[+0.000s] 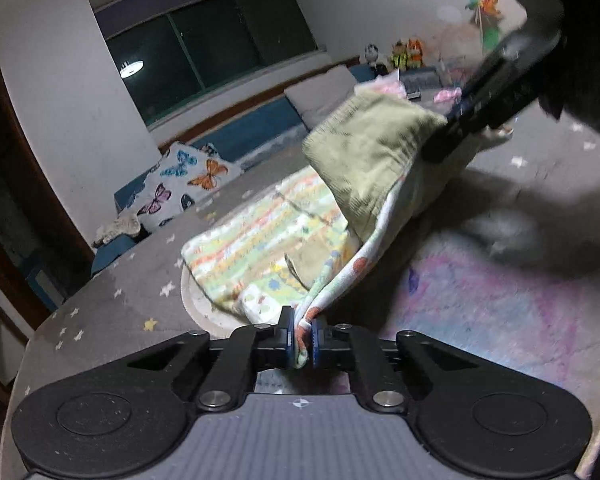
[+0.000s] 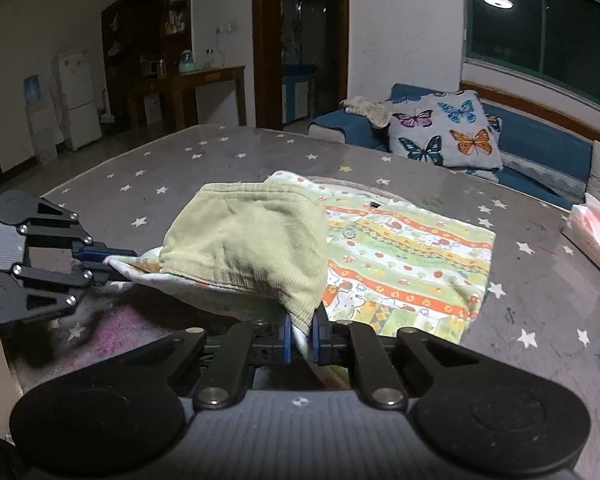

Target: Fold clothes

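a: what is that on the grey table with little stars (image 2: 220, 152)?

b: a small child's garment with orange and green stripes and a plain olive-green lining (image 2: 404, 264). the far part lies flat on the table. the near part is up in the air, so the green inside shows.

a: who holds it up?

b: both claws. the left claw (image 1: 303, 334) is pinched tight on the near left corner. the right claw (image 2: 302, 338) is pinched tight on the near right corner.

a: so what is the step, do you think?

b: it looks like the near half is going over the far half, to make a fold.

a: how do you do that well?

b: move both claws together, at the same height, so the edge between them stays straight. the cloth is soft and sags in the middle, so keep it a bit stretched. lay the near edge right on the far edge, then let go.

a: what could go wrong?

b: one corner could slip out, or the flat part could slide on the table.
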`<action>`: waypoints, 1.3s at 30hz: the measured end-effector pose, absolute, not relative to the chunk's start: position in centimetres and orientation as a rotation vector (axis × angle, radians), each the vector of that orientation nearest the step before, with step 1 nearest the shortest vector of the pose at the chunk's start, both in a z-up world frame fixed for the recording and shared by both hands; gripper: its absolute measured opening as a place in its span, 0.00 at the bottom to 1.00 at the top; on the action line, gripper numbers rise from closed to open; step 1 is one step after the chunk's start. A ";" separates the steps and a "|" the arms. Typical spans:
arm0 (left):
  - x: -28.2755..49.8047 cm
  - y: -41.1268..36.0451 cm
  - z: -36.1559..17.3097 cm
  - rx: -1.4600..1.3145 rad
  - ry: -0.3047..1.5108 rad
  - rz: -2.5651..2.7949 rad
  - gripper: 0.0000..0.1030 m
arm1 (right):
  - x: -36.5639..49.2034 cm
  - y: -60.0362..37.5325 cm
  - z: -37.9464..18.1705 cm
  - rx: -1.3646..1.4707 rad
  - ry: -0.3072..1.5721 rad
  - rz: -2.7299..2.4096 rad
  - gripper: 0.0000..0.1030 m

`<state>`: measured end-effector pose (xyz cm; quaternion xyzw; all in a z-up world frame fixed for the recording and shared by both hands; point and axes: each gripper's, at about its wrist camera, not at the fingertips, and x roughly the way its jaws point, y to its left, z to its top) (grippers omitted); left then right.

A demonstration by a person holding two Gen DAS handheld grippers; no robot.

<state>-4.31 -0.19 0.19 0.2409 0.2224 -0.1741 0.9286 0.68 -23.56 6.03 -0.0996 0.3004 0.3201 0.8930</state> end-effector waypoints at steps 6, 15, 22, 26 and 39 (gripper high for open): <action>-7.2 -0.2 2.8 0.473 0.429 -0.422 0.07 | -2.7 -25.3 7.6 -0.186 0.590 0.672 0.08; -11.3 0.3 7.9 0.409 0.369 -0.482 0.07 | -7.7 -27.0 12.5 -0.214 0.519 0.718 0.07; -5.4 1.4 7.8 0.337 0.391 -0.423 0.07 | -2.6 -25.3 13.1 -0.231 0.522 0.695 0.07; -0.8 2.2 6.8 0.292 0.457 -0.397 0.07 | 1.9 -24.0 12.3 -0.246 0.569 0.686 0.07; 10.6 4.1 -0.5 0.130 0.728 -0.277 0.11 | 11.9 -23.2 4.4 -0.153 0.729 0.528 0.24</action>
